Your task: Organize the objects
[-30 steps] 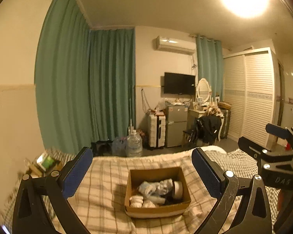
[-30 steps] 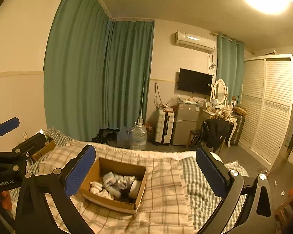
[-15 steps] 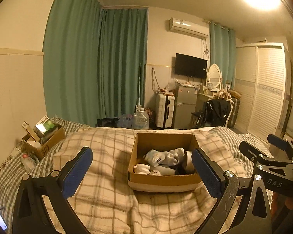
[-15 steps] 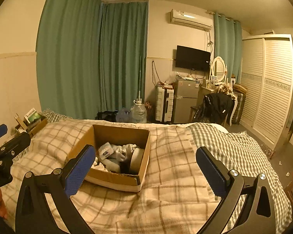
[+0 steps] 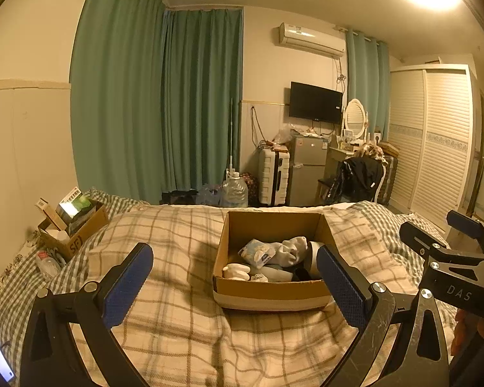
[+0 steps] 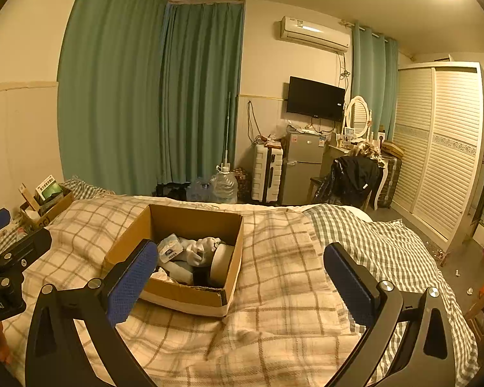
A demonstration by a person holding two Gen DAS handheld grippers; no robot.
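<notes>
An open cardboard box (image 5: 267,293) sits on the plaid blanket of the bed; it also shows in the right wrist view (image 6: 190,296). Inside lie a white sock (image 5: 290,250), a small tissue pack (image 5: 258,253), a roll of tape (image 6: 221,261) and other small white items. My left gripper (image 5: 235,285) is open and empty, hovering just in front of the box. My right gripper (image 6: 238,285) is open and empty, to the right of the box; it also shows in the left wrist view (image 5: 448,251).
A second cardboard box (image 5: 72,225) with books stands at the bed's left edge, with a plastic bottle (image 5: 46,262) by it. Beyond the bed are a water jug (image 5: 234,190), suitcase (image 5: 272,175), small fridge (image 5: 306,169), chair with dark jacket (image 5: 359,174) and wardrobe (image 5: 435,138).
Both grippers have come lower and closer to the box, which now looks larger and nearer. Both stay open and empty.
</notes>
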